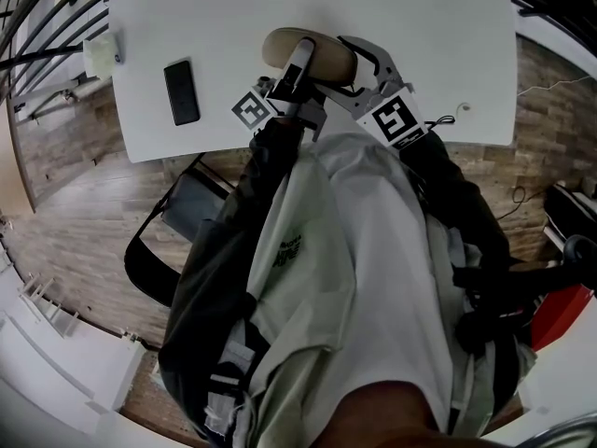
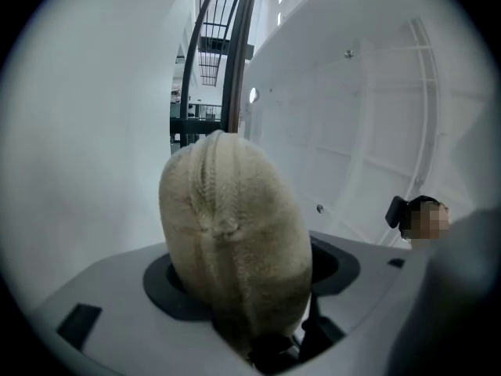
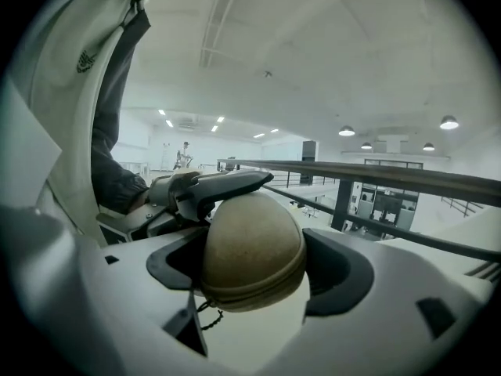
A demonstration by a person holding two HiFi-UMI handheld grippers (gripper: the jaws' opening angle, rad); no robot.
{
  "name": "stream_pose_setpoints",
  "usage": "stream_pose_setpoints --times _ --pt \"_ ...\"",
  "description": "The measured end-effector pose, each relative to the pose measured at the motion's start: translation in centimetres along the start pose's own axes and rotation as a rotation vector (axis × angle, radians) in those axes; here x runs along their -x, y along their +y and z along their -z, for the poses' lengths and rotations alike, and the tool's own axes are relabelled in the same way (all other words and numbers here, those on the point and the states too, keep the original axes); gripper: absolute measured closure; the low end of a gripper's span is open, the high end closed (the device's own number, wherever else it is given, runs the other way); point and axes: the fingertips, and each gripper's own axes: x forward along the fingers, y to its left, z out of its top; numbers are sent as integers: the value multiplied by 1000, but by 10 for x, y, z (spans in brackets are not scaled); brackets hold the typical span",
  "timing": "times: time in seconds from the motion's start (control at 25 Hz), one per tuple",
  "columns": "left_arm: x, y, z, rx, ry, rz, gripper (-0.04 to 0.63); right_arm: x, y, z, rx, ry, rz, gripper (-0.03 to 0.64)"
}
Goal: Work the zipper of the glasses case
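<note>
Head view: we see the beige glasses case (image 1: 328, 57) over the white table (image 1: 233, 26), its length running from 9 to 3 o'clock, well back from the table's near edge. The left gripper (image 1: 300, 56) reaches in from 6 o'clock, and its jaws are clenched across the case. The right gripper (image 1: 366, 63) sits at the case's 3 o'clock end. Its jaws are released, spread wide around that end, with the zipper pull (image 3: 205, 310) dangling below. A black phone (image 1: 181, 91) lies at 9 o'clock, well apart from the case. Bare table lies open toward 12 and 3 o'clock. We cannot tell whether the case touches the table.
</note>
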Motion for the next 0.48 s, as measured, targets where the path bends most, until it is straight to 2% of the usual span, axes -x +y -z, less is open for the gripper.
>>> stream_pose_setpoints --times 0.16,0.28,0.36,0.4,0.48 --pt "5 0 -22 -18 -89 -26 271 18 -2 11 57 10 64 258" --pt "8 0 -36 -23 -120 -29 272 27 4 19 97 49 69 270" --pt "8 -2 -36 -26 -125 -28 272 33 7 20 159 65 88 531" --pt "8 -2 -36 -25 -130 -25 272 35 7 17 175 61 101 592" --pt "8 -4 -37 -21 -135 -19 272 36 6 14 182 54 110 614"
